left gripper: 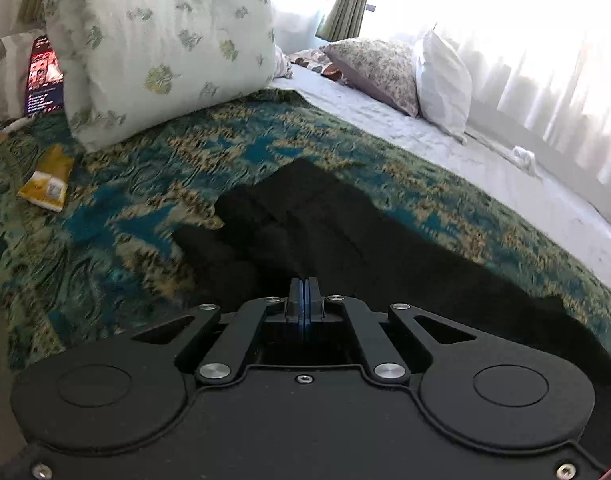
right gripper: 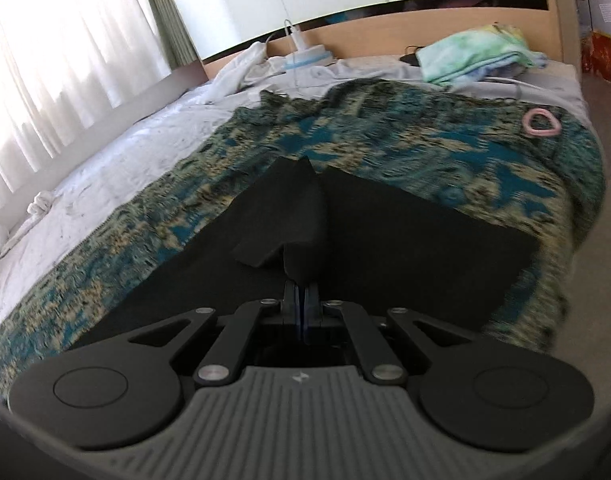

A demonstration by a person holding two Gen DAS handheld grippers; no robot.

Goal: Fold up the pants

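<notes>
Black pants lie spread on a teal and gold patterned blanket on a bed. My left gripper is shut, its jaws pressed together right at the near edge of the pants; whether cloth is pinched is hidden by the dark fabric. In the right wrist view the pants lie flat on the blanket. My right gripper is shut on a raised fold of the pants, which stands up from the jaws.
A large leaf-print pillow, a phone and a yellow packet lie at the left. Pillows and a white sheet lie at the right. A pink ring, folded towels and a headboard are beyond.
</notes>
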